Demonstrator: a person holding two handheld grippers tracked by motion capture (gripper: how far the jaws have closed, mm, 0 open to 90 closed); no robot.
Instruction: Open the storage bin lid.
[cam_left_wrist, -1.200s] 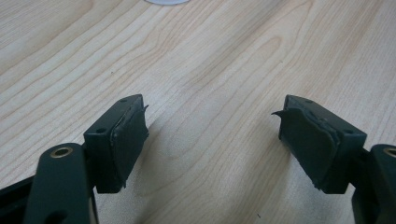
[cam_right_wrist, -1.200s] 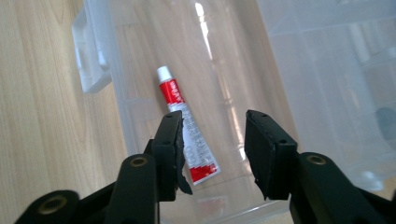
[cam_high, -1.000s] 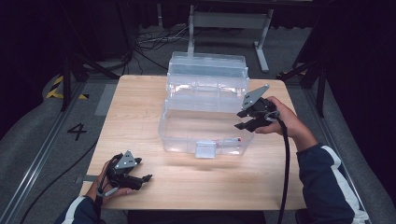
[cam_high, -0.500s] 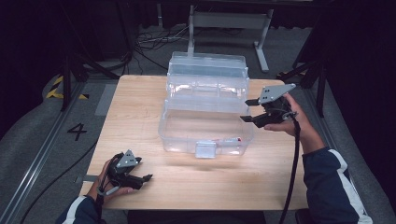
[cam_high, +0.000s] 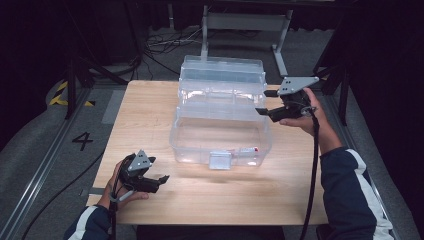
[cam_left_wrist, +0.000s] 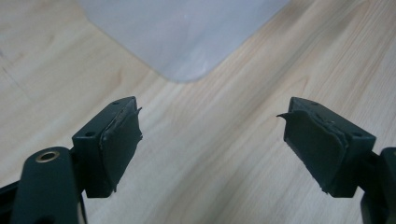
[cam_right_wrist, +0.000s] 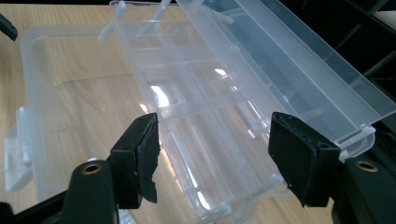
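Note:
A clear plastic toolbox (cam_high: 220, 115) stands open in the middle of the wooden table (cam_high: 150, 115), its tiered trays stepped back towards the far edge. My right gripper (cam_high: 270, 102) hovers at the box's right side, level with the upper trays, pointing left. Its jaws have just been opening and nothing is between them. In the right gripper view the gripper (cam_right_wrist: 212, 154) looks along the divided trays of the box (cam_right_wrist: 187, 79). My left gripper (cam_high: 162, 179) is open over the table's near left part. In the left gripper view, the left gripper (cam_left_wrist: 210, 140) frames bare wood, with a corner of the box (cam_left_wrist: 187, 32) beyond.
A white latch (cam_high: 220, 160) sits on the box's front wall, and a small white and red item (cam_high: 250, 149) lies in its bottom. Behind the table stand a metal frame (cam_high: 245, 22) and floor cables (cam_high: 160, 47). A "4" (cam_high: 82, 141) marks the floor at left.
My right gripper has drawn away from the box's right edge, rightwards and upwards, and its jaws have spread wider. My left gripper has lifted slightly off the table.

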